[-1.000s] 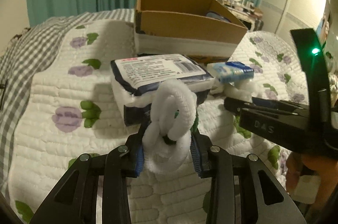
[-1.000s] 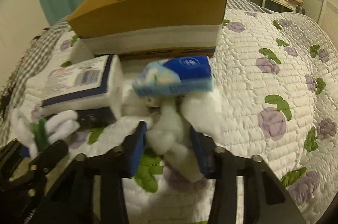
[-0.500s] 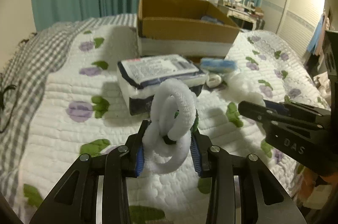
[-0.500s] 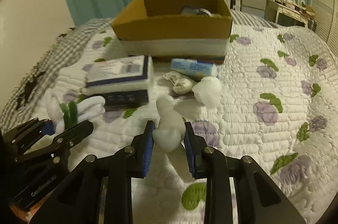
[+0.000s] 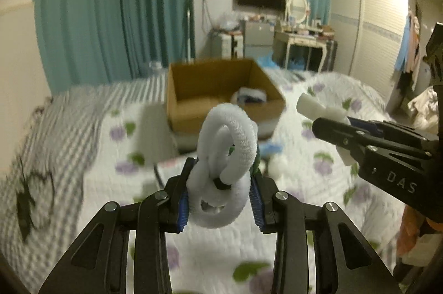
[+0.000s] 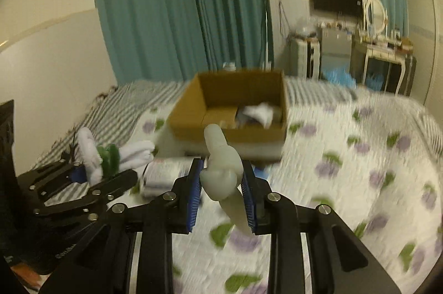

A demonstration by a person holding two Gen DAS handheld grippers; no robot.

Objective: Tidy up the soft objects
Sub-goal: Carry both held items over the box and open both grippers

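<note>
My left gripper is shut on a white fuzzy looped toy with a green part, held high above the bed. It also shows in the right wrist view. My right gripper is shut on a pale white soft toy, also held in the air; that toy shows in the left wrist view. An open cardboard box stands on the bed ahead of both grippers, with white soft items inside.
A quilted floral bedspread covers the bed, with a grey striped sheet at the left. A white-and-navy pack lies in front of the box. Teal curtains, a dresser and a wardrobe stand behind.
Both grippers have risen well above the bed with their toys. The right gripper lifted the pale toy off the quilt. The box interior has come into view.
</note>
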